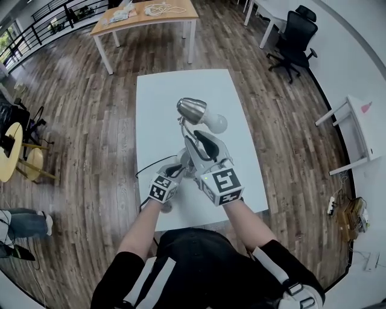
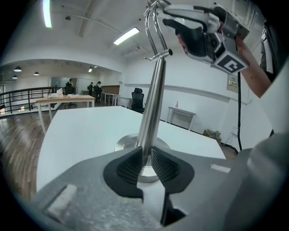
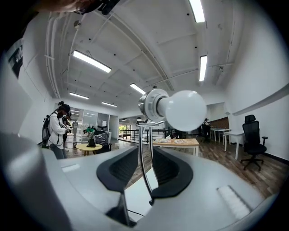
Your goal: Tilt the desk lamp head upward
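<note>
Desk lamp (image 1: 192,110), brushed silver metal, stood upright on the near half of the white rectangular table (image 1: 157,96). Its dome-shaped head (image 3: 151,104) carried a round white bulb (image 1: 216,123). In the right gripper view the bulb faced right, about level. The head sat atop two thin bent wire arms (image 3: 143,149). Below them a straight polished metal pole (image 2: 153,94) ran down to a round flat metal base (image 2: 126,143) resting on the tabletop.

Your left gripper (image 2: 145,164) was low on the lamp. Both black ribbed pads (image 2: 128,168) pressed against the pole just above the base, clamped on it. In the head view the left gripper (image 1: 179,171) came in from the lamp's left, angled downward.

Your right gripper (image 3: 144,167) was higher, pointing about level at the wire arms under the head. Its jaws stood apart with the two arms rising between them. A clear gap showed beside one rod; the other ran close to the opposite pad, contact unclear. Nothing was gripped. In the head view the right gripper (image 1: 198,145) reached in just below the bulb.

Surroundings:
- Dark wood-plank floor (image 1: 90,121) on all sides.
- Wooden-topped table with white legs (image 1: 151,15) beyond the far end.
- Black office chair (image 1: 295,36) at far right.
- Small white side table (image 1: 362,127) at the right edge.
- In the right gripper view, a person in a white top (image 3: 56,128) well off, near a round yellow table (image 3: 92,146).
</note>
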`<state>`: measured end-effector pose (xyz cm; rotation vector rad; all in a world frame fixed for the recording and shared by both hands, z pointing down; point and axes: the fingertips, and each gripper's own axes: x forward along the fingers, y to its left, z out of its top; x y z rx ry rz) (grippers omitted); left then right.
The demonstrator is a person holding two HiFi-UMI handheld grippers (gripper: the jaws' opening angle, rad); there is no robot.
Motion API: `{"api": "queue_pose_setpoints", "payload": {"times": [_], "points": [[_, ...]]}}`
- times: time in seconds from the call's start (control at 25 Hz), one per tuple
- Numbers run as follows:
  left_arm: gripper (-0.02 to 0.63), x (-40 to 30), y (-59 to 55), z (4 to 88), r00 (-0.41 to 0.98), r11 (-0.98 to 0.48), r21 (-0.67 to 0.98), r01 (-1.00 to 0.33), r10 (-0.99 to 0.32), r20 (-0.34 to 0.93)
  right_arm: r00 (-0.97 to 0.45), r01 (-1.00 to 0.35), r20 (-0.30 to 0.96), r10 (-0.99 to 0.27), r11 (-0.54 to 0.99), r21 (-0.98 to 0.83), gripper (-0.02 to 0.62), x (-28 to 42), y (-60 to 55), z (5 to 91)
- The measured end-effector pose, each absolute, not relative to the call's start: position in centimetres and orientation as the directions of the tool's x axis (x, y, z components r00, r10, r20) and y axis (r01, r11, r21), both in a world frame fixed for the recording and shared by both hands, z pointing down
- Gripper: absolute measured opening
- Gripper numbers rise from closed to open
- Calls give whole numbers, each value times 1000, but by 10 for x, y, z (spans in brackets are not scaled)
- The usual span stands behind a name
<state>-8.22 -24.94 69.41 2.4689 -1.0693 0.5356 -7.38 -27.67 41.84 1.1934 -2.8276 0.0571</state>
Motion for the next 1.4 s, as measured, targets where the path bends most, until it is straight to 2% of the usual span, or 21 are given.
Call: {"api": "queue_pose_setpoints", "payload": {"times": [0.32, 0.56, 0.68, 0.76, 1.16, 1.4], "points": [[63, -100, -233, 631, 528, -514, 141, -846, -775, 347, -684, -729, 17, -730, 683, -45, 63, 0, -237, 402], [60, -86, -192, 583, 458, -449, 95, -889, -853, 253, -660, -747, -6, -751, 657, -101, 36, 65, -198, 395], [19, -88, -166, 561, 414, -401, 105, -910, -886, 207, -654, -750, -22, -756, 652, -108, 23, 90, -174, 392], [0, -87, -148, 544, 390, -374, 118, -920, -905, 173, -656, -748, -25, -754, 654, -110, 10, 104, -156, 391], [0, -77, -56, 467, 326, -327, 123, -937, -945, -26, -663, -739, -5, -749, 656, -153, 5, 154, -92, 415], [0, -86, -4, 460, 313, -320, 118, -940, -947, -74, -669, -735, -12, -743, 664, -141, 5, 161, -46, 440]]}}
